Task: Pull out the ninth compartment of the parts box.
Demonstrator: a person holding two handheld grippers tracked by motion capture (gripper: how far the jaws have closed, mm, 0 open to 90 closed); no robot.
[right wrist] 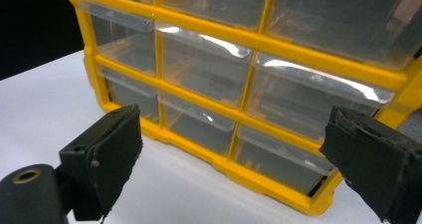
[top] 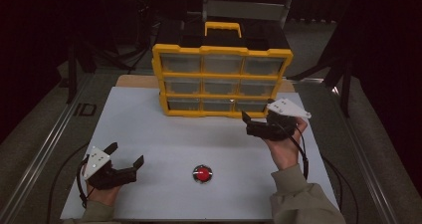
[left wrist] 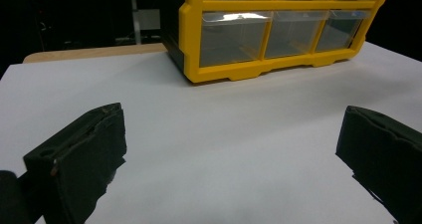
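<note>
White tabletop (top: 149, 119) under dim light, dark room behind.
Right gripper (top: 255, 125), jaws spread wide and empty, hovers just before the yellow drawer cabinet's (top: 221, 79) bottom row; left gripper (top: 125, 157), also wide, rests apart near a red button (top: 202, 173).

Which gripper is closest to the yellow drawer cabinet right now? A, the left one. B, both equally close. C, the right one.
C: the right gripper is raised just in front of the yellow drawer cabinet's bottom row, jaws open, while the left gripper sits back near the table's front edge.
</note>
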